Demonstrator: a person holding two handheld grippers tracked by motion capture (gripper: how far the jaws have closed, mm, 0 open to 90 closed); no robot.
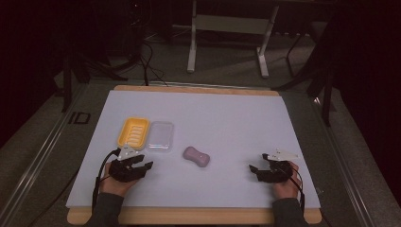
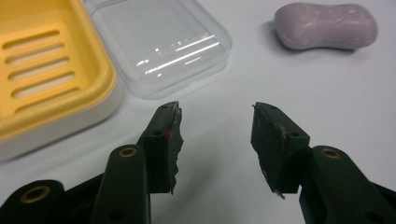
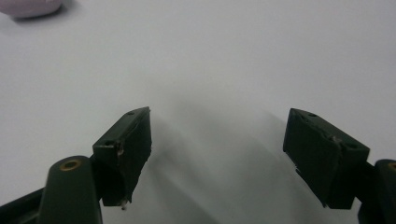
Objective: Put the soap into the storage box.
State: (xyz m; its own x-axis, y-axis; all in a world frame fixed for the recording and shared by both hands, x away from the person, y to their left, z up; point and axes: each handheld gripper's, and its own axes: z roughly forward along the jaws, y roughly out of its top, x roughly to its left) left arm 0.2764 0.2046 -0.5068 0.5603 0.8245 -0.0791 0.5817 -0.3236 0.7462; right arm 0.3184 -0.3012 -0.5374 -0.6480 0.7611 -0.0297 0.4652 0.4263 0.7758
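A pale purple bar of soap [image 1: 196, 156] lies on the white table mat between my two grippers; it also sits at the top right of the left gripper view as the soap [image 2: 326, 26] and at the top left corner of the right gripper view as the soap [image 3: 29, 7]. A yellow slotted soap dish [image 1: 133, 131] and its clear plastic lid [image 1: 161, 135] lie side by side at the left. My left gripper [image 1: 145, 163] rests just in front of them, open and empty [image 2: 216, 112]. My right gripper [image 1: 257, 166] rests at the right, open wide over bare mat [image 3: 219, 114].
The white mat [image 1: 227, 118] lies on a wooden tabletop [image 1: 189, 216] whose edge runs along the front. Beyond the table stand the legs of a grey metal frame [image 1: 227, 42] on a dark floor.
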